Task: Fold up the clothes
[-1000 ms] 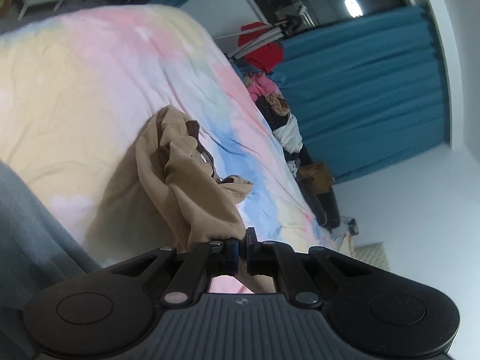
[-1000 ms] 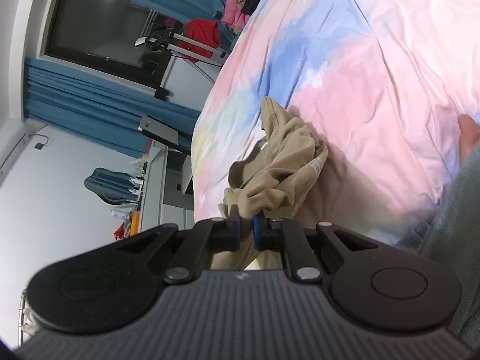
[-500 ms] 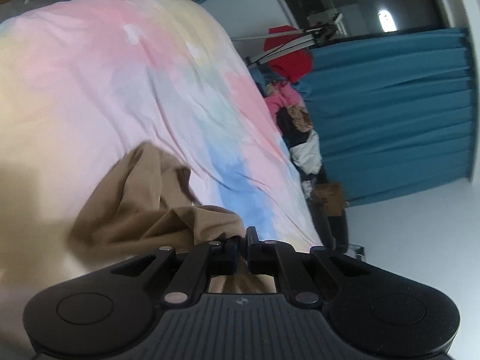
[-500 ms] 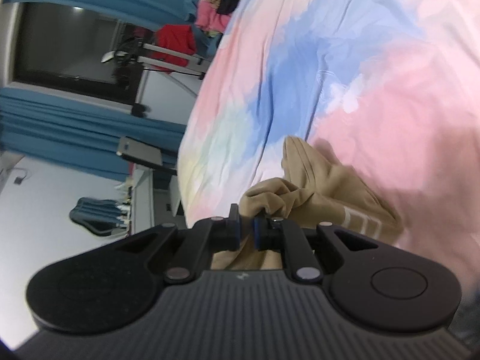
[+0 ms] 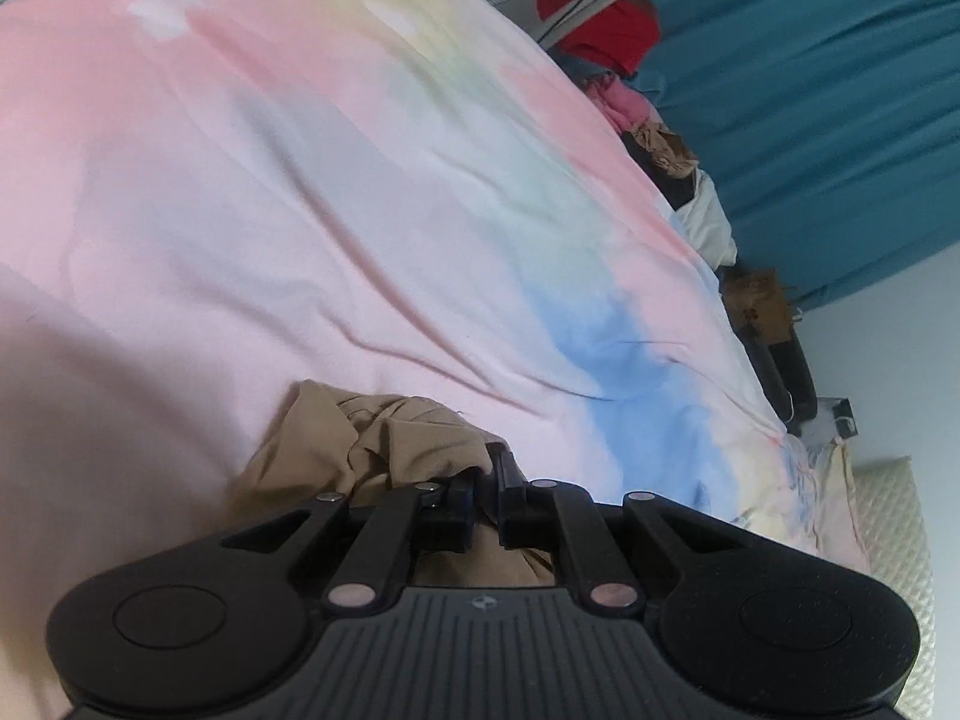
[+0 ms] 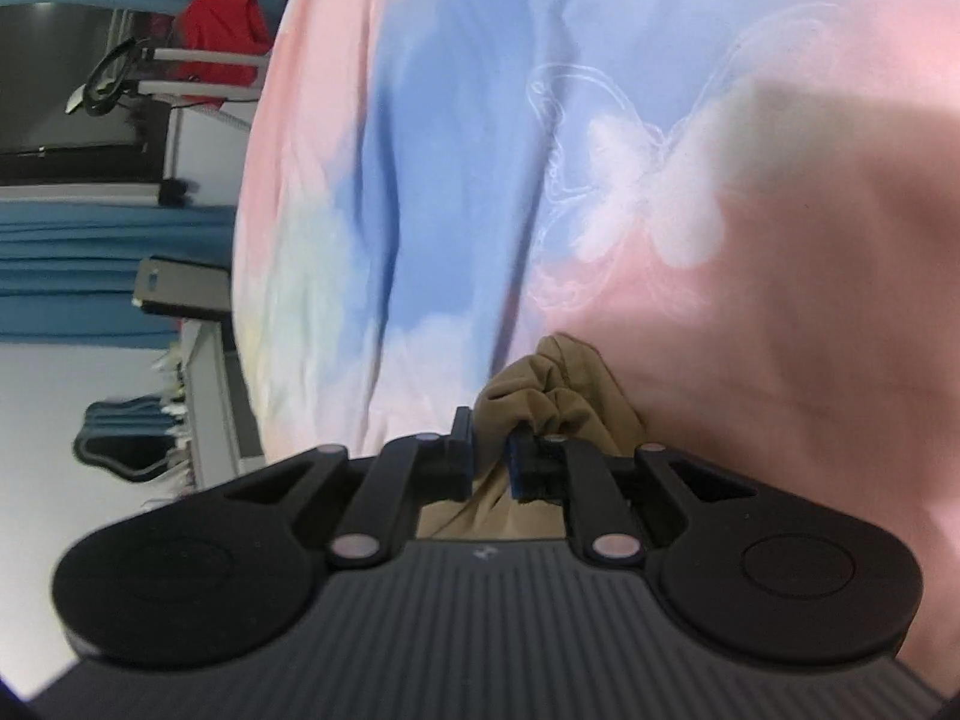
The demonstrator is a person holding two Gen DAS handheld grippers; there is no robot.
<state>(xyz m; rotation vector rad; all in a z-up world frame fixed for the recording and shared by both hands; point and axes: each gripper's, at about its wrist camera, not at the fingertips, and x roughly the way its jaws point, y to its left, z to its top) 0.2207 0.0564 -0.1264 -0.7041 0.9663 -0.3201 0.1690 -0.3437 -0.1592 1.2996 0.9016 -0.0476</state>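
Both claws [image 5: 485,495] [image 6: 489,456] clamped on tan garment [image 5: 384,438].

open bedsheet [image 5: 372,192] ahead, clothes pile [image 5: 666,150] beyond

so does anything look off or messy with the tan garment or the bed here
The tan garment is bunched into a crumpled wad, not spread flat, pinched by both the left gripper and the right gripper. The pastel bedsheet under it is creased. Past the bed's far edge, a pile of clothes lies in a loose heap. Nothing looks torn or spilled.

Tan garment [image 5: 384,438]; pastel pink-blue-yellow bedsheet [image 5: 300,210]; teal curtain [image 5: 840,120].
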